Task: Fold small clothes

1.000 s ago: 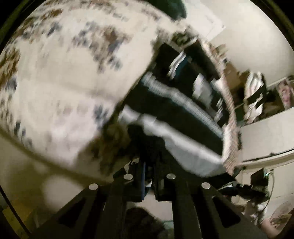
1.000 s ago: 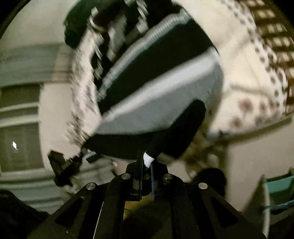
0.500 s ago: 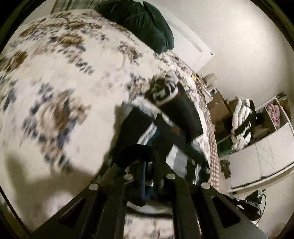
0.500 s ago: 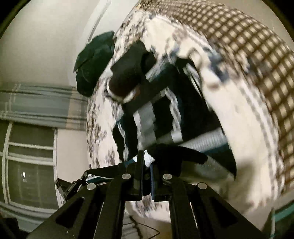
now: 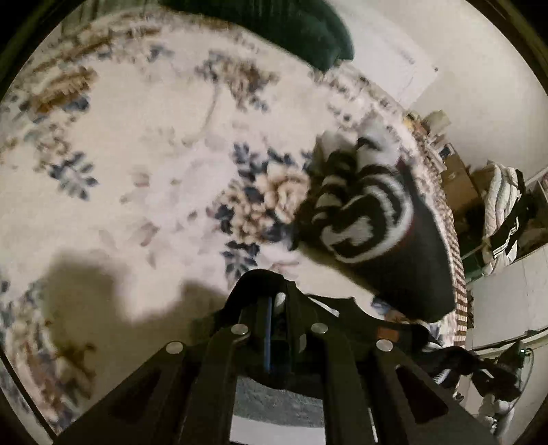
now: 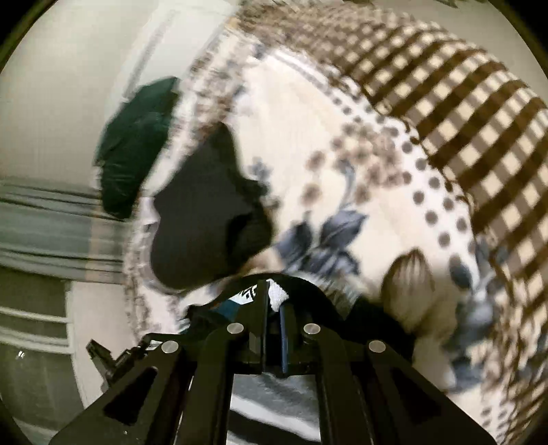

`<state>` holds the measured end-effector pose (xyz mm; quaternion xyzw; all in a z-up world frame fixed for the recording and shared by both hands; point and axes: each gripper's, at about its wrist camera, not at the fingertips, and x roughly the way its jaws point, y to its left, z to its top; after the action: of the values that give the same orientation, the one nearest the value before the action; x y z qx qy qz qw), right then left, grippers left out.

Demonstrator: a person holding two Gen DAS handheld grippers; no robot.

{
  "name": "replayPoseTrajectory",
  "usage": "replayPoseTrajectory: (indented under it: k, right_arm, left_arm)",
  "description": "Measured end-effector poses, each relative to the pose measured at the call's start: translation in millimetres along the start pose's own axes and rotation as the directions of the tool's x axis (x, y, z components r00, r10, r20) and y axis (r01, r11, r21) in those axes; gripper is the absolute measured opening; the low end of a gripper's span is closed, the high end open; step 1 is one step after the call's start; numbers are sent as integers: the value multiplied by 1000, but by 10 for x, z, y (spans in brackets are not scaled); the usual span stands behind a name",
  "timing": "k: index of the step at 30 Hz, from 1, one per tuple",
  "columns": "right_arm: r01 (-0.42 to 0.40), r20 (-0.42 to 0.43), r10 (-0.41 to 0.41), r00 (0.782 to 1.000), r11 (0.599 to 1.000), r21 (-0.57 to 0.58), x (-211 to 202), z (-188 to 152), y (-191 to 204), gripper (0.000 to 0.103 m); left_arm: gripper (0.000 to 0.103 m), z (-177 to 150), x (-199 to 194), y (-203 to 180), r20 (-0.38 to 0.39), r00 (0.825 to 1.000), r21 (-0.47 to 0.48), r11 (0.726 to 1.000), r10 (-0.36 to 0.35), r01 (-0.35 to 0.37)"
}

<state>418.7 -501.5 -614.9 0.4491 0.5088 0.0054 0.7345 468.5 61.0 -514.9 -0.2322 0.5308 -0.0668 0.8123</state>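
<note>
Bed (image 5: 144,143) with floral spread carries dark green pillow (image 5: 291,30), black-and-white striped garment (image 5: 363,219), black garment (image 6: 205,219).

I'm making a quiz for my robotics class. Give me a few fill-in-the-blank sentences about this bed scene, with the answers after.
1. Both grippers are clamped on the same dark ____ with pale stripes.
2. The pillow at the head of the bed is dark ____.
3. The bedspread has a ____ print.
4. The bed's edge covering has a brown and cream ____ pattern.

Missing words: garment; green; floral; checked
</note>
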Motion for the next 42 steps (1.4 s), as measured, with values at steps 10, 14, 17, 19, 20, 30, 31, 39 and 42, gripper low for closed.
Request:
replayPoseTrajectory:
  k: [10,14,17,19,20,30,31,39,42]
  right_arm:
    - [81,86,-77,993,996,-39,-255,-378,31,88]
    - [152,110,-149,983,988,-14,-657,-1002,-43,88]
    - [226,96,-231,968,972,64,-812,-1537,-282,88]
    - [238,82,-250,965,962,135,-836,-1828,-484,88]
    - [219,68,-233,970,961,171,-809,-1956,-595,88]
    - [-36,158,-18,987,941,336,-99,-2162,-1140,66]
    - [-33,173,-28,984,941,338,-73,-2153,-1134,49]
    - [1,197,-64,978,953,303,-275,-2205,-936,23]
    - [14,162,-57,985,967,255,-503,-2292,-800,20]
  left_arm:
    - [83,-329,-653,352,106,994,-77,997,-4,12]
    - [83,-896,-914,572,39,999,-145,989,37,-31]
    - [83,-1311,-907,700,-44,997,-196,978,59,-67]
    - [83,-1529,-826,772,-89,995,-228,971,48,-67]
    - [83,-1620,-761,807,-112,992,-241,967,54,-80]
    - [69,-1652,-265,856,-42,996,-376,922,82,-92]
    - [26,-1641,-296,841,-13,996,-375,923,87,-86]
    - [3,-1637,-805,625,105,992,-279,959,74,-42]
    - [3,-1795,-1128,687,101,993,-283,958,66,-34]
